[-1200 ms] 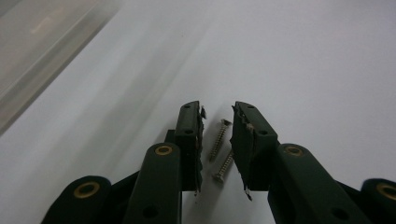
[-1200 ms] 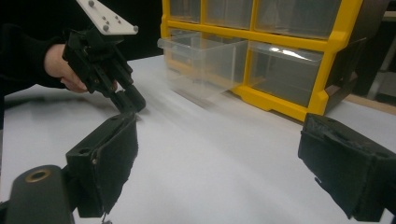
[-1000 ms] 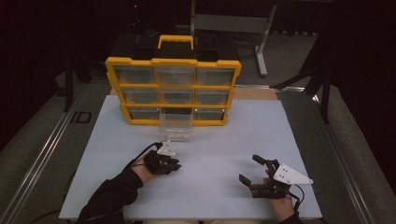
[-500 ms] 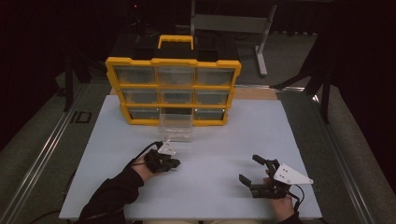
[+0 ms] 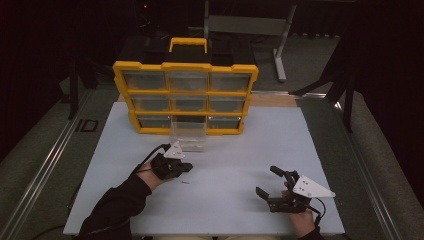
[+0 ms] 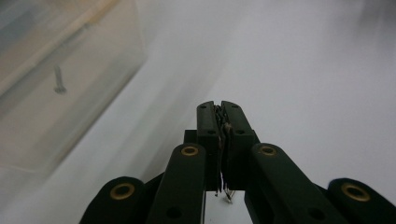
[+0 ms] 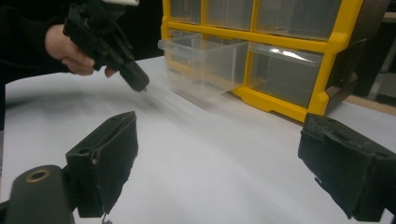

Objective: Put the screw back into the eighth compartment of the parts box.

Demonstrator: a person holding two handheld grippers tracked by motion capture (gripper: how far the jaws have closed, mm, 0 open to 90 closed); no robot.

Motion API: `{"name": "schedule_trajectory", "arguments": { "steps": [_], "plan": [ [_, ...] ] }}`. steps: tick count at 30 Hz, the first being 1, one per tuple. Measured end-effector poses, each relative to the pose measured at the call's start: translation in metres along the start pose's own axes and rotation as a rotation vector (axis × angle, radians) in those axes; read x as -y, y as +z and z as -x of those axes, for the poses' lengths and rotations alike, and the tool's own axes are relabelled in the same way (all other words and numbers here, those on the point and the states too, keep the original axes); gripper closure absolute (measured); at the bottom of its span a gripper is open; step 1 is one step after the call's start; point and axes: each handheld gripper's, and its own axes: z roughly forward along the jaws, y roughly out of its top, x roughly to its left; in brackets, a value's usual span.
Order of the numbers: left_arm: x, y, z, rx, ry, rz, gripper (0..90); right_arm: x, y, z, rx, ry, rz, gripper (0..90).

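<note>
My left gripper point(image 5: 187, 167) hovers just above the white table, in front of a clear plastic drawer point(image 5: 188, 140) pulled out of a yellow organiser point(image 5: 185, 95). Its jaws are shut, and a thin silvery metal piece point(image 6: 227, 193), a screw by its look, is pinched in the seam between the pads. From the right gripper view, the left gripper point(image 7: 140, 86) points down to the right near the drawer point(image 7: 205, 60). One screw point(image 6: 58, 80) lies inside the drawer. My right gripper point(image 5: 265, 180) rests open near the front right, nothing between its pads point(image 7: 112, 163).
The organiser has a black handle point(image 5: 188, 44) and rows of clear drawers. A small dark speck, perhaps a screw point(image 5: 185, 182), lies on the table point(image 5: 300, 150) just below the left gripper. Table edges drop to grey floor on both sides.
My left gripper has lifted a little off the table. The right gripper has stayed where it was.
</note>
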Motion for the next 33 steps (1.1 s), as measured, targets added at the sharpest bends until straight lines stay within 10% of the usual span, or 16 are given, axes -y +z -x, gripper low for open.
{"name": "schedule_trajectory", "arguments": {
  "steps": [17, 33],
  "plan": [
    [-0.034, -0.035, -0.01, -0.017, -0.019, 0.089, 87.8, 0.0, 0.0, 0.0, 0.0, 0.001, 0.0, 12.0],
    [-0.061, -0.057, -0.035, -0.141, -0.097, 0.174, 87.7, 0.0, 0.0, 0.0, -0.001, 0.001, 0.002, 12.0]
  ]
}}
